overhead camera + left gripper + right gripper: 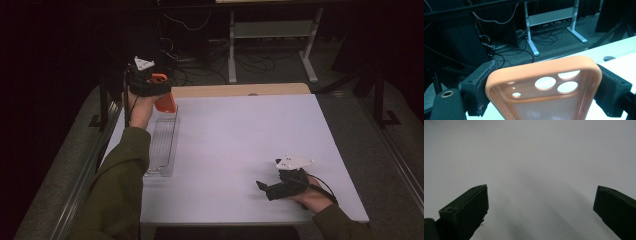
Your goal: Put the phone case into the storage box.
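Left sleeve (117, 195) sits lowest in the high view, arm reaching up the table's left edge. Left gripper (152, 85) is raised above the far-left corner of the table (240, 150); in the left gripper view its jaws are closed on the two long edges of an orange phone case (544, 87), pads pressing each side, camera-cutout end pointing away from the hand. Case is off the table, held in the air, tilted, over the far end of a clear tray (162, 145) that lies along the left edge.

Right gripper (272, 190) rests low at the near-right of the table, well apart from the case. In the right gripper view its jaws stand wide apart with bare white surface between them; nothing held.

Risks, judged from this frame:
- Case is soft and thin-walled; side squeeze may bow it, and it could pop out of the pads
- Grip is on the edges alone, so a quick turn of the hand may let it pivot or slip
- If it drops, it may land on the tray rim and skid off the table's left side
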The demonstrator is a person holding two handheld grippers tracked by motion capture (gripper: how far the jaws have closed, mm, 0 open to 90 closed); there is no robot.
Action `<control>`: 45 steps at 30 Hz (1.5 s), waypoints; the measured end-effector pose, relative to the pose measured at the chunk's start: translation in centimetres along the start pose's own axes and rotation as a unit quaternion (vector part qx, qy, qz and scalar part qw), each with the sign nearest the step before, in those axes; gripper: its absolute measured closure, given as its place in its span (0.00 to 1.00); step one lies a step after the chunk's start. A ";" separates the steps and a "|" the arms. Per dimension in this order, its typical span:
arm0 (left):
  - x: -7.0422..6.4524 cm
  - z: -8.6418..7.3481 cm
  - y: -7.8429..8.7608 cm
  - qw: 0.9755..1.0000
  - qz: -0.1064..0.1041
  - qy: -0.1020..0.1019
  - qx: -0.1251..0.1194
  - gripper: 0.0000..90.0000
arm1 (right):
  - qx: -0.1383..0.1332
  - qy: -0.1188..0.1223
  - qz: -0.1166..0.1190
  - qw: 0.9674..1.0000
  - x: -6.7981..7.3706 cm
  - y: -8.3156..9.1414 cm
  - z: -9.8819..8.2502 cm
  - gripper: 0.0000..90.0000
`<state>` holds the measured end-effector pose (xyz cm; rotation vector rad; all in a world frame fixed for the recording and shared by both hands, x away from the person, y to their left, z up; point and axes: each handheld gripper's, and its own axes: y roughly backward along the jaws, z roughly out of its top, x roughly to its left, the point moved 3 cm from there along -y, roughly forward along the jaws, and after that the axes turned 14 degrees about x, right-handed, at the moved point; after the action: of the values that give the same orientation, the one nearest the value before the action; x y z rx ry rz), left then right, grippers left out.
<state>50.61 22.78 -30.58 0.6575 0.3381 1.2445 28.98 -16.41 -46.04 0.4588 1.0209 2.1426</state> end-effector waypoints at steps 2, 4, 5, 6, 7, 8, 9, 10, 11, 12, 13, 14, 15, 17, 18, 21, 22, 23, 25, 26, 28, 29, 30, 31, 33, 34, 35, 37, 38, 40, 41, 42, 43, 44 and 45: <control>0.2 -0.2 -0.4 1.000 0.006 0.002 0.004 0.16 | 0.000 0.000 0.000 1.000 0.0 0.0 0.0 0.00; 0.4 -0.5 -0.7 1.000 0.009 0.006 0.009 0.16 | -0.001 -0.004 0.003 1.000 0.1 0.0 0.0 0.00; 0.6 -0.7 -1.0 1.000 0.011 0.008 0.014 0.16 | -0.001 -0.004 0.003 1.000 0.1 0.0 0.0 0.00; 0.7 -0.9 -1.2 1.000 0.012 0.012 0.016 0.16 | -0.001 -0.004 0.003 1.000 0.1 0.0 0.0 0.00; 0.8 -1.0 -1.4 1.000 0.013 0.011 0.021 0.16 | -0.001 -0.004 0.003 1.000 0.1 0.0 0.0 0.00; 0.8 -1.2 -1.6 1.000 0.013 0.015 0.023 0.16 | -0.001 -0.004 0.003 1.000 0.1 0.0 0.0 0.00; 0.9 -1.4 -1.9 0.999 0.014 0.013 0.027 0.16 | -0.001 -0.002 0.002 1.000 0.0 0.0 0.0 0.00; 0.9 -1.5 -2.1 0.999 0.013 0.019 0.027 0.16 | -0.001 -0.004 0.003 1.000 0.1 0.0 0.0 0.00; 0.9 -1.7 -2.5 0.999 0.014 0.020 0.030 0.16 | -0.001 -0.004 0.003 1.000 0.1 0.0 0.0 0.00; 0.9 -1.8 -2.6 0.999 0.016 0.018 0.032 0.16 | -0.001 -0.004 0.003 1.000 0.1 0.1 0.0 0.00; 1.0 -1.9 -2.8 0.999 0.017 0.019 0.035 0.16 | -0.001 -0.004 0.003 1.000 0.1 0.1 0.0 0.00; 1.0 -2.0 -3.0 0.999 0.018 0.020 0.041 0.15 | -0.001 -0.003 0.004 1.000 0.1 0.1 0.0 0.00; 1.1 -2.1 -3.2 0.999 0.017 0.018 0.046 0.15 | -0.002 -0.001 0.003 1.000 0.1 0.1 0.0 0.00; 1.0 -2.2 -3.6 0.999 0.018 0.024 0.044 0.15 | -0.002 -0.001 0.003 1.000 0.1 0.1 0.0 0.00; 1.0 -2.2 -3.7 0.998 0.021 0.023 0.046 0.15 | -0.002 -0.001 0.003 1.000 0.1 0.1 0.0 0.00; 1.1 -2.3 -4.3 0.998 0.026 0.028 0.048 0.15 | -0.001 -0.003 0.003 1.000 0.1 0.1 0.0 0.00; 1.1 -2.3 -4.4 0.998 0.026 0.031 0.049 0.15 | -0.001 -0.002 0.004 1.000 0.1 0.1 0.0 0.00; 1.1 -2.3 -4.6 0.998 0.030 0.030 0.051 0.15 | -0.002 -0.001 0.003 1.000 0.1 0.1 0.0 0.00; 1.2 -2.5 -4.9 0.997 0.034 0.029 0.059 0.15 | -0.001 0.000 0.004 1.000 0.1 0.1 0.0 0.00; 1.2 -2.5 -5.0 0.997 0.036 0.028 0.060 0.15 | -0.001 0.001 0.004 1.000 0.1 0.1 0.0 0.00; 1.1 -2.6 -5.3 0.997 0.041 0.032 0.063 0.15 | 0.000 0.000 0.004 1.000 0.1 0.2 0.0 0.00; 1.2 -2.6 -5.5 0.996 0.044 0.031 0.065 0.15 | 0.000 0.000 0.005 1.000 0.1 0.2 0.0 0.00; 1.2 -2.7 -5.7 0.996 0.045 0.034 0.067 0.15 | 0.000 0.000 0.005 1.000 0.0 0.2 0.0 0.00; 1.2 -2.8 -5.8 0.996 0.046 0.036 0.071 0.15 | 0.000 0.000 0.005 1.000 0.0 0.2 0.0 0.00; 1.1 -2.9 -6.3 0.995 0.044 0.041 0.075 0.15 | -0.001 0.001 0.005 1.000 0.0 0.2 0.0 0.00; 1.1 -3.0 -6.3 0.995 0.046 0.038 0.081 0.15 | -0.001 0.002 0.005 1.000 0.1 0.2 0.0 0.00; 0.9 -3.0 -6.6 0.995 0.051 0.040 0.080 0.15 | -0.001 0.003 0.005 1.000 0.0 0.2 0.0 0.00; 0.9 -3.1 -6.8 0.994 0.056 0.033 0.089 0.15 | -0.002 0.003 0.005 1.000 0.0 0.2 0.0 0.00; 0.8 -3.1 -6.9 0.993 0.059 0.034 0.092 0.15 | -0.002 0.011 -0.002 1.000 -0.1 0.2 0.0 0.00; 0.8 -3.2 -7.1 0.993 0.062 0.030 0.095 0.15 | -0.004 0.000 0.004 1.000 0.1 0.2 0.0 0.00; 0.8 -3.2 -7.2 0.993 0.061 0.031 0.096 0.15 | -0.006 -0.005 0.007 1.000 0.1 0.2 0.0 0.00; 0.7 -3.3 -7.3 0.993 0.062 0.031 0.095 0.15 | -0.005 -0.006 0.007 1.000 0.1 0.3 0.0 0.00; 0.7 -3.2 -7.3 0.993 0.064 0.028 0.093 0.15 | -0.006 -0.005 0.006 1.000 0.1 0.3 0.0 0.00; 0.7 -3.2 -7.4 0.993 0.064 0.025 0.092 0.15 | -0.006 -0.005 0.007 1.000 0.1 0.3 0.0 0.00; 0.5 -3.2 -7.5 0.993 0.066 0.026 0.091 0.15 | -0.006 -0.004 0.007 1.000 0.1 0.3 0.0 0.00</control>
<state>54.66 22.88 -37.68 0.8151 0.4608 1.3690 28.78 -16.45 -45.81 0.4696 1.0029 2.1559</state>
